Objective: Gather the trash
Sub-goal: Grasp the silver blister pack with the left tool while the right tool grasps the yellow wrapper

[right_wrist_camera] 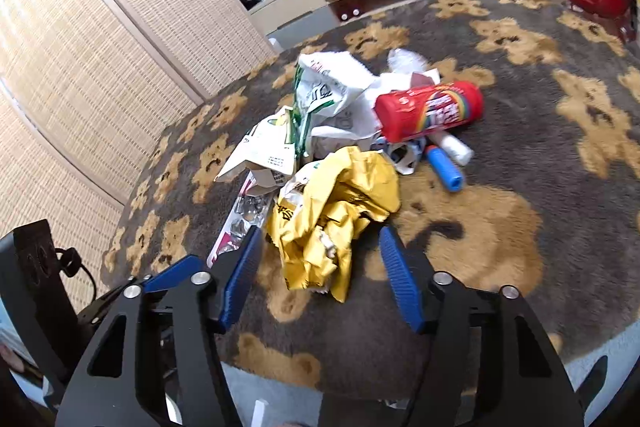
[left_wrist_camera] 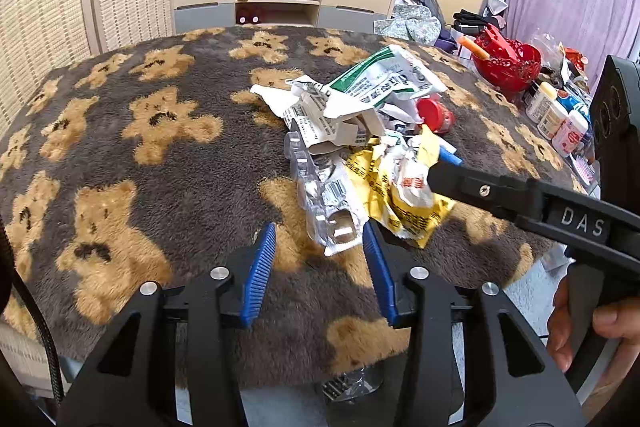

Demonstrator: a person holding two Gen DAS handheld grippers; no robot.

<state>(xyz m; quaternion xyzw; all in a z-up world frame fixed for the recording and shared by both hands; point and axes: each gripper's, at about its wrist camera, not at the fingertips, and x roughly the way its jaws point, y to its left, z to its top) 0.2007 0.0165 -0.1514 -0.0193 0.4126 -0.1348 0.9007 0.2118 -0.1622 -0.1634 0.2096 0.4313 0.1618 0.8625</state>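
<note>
Both grippers straddle the trash heap to gather it: the left gripper [left_wrist_camera: 320, 247] parted around the clear blister pack [left_wrist_camera: 326, 205], the right gripper [right_wrist_camera: 320, 255] parted around the yellow wrapper [right_wrist_camera: 332, 211], neither yet clamped

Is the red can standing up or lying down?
Lying down. The red can rests on its side on the bear blanket, beside the crumpled wrappers.

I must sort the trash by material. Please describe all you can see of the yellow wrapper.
The yellow wrapper is a crumpled, glossy bag, plastic or foil by its look, with black print. It lies on the bear-pattern blanket at the near edge of the trash pile, against a clear blister pack. The right gripper straddles its near end.
</note>
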